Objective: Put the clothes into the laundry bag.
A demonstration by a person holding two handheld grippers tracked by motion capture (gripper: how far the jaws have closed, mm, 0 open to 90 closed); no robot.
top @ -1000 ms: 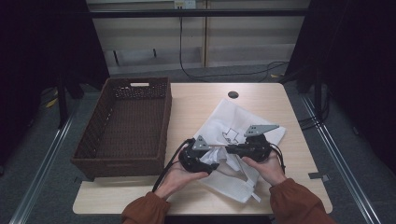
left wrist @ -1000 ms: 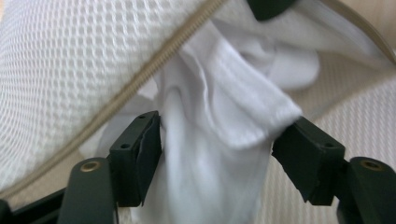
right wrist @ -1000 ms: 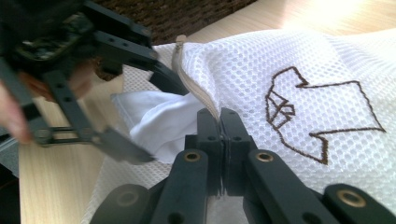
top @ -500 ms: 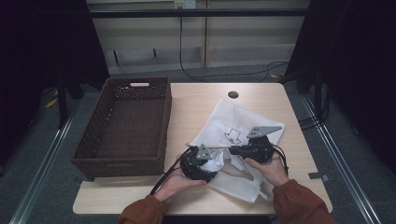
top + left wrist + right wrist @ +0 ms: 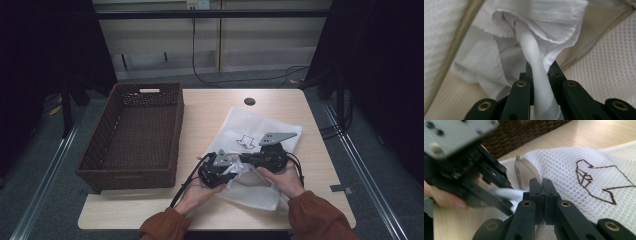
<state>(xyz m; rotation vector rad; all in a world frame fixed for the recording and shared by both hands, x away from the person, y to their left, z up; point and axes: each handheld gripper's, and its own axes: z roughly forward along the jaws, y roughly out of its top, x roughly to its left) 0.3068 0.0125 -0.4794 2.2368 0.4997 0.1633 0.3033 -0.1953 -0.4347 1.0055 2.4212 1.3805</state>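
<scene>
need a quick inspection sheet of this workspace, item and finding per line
surface: light wooden table with a round hole near its far edge
job's things: white mesh bag with a brown outline drawing, lying flat; white cloth bunched at its near edge
clutter: empty brown wicker basket on the table's left side
grippers: left gripper has just been closing, pinching a twisted strand of the cloth; right gripper shut on the bag's edge
cables: black cable trails from the left gripper; more on the floor behind
surroundings: grey floor, dark curtains either side

From my remote seat, the left gripper (image 5: 499, 195) beside the mesh bag (image 5: 579, 182) is blurred; my forearms are cut off below the table's (image 5: 150, 217) near edge.
</scene>
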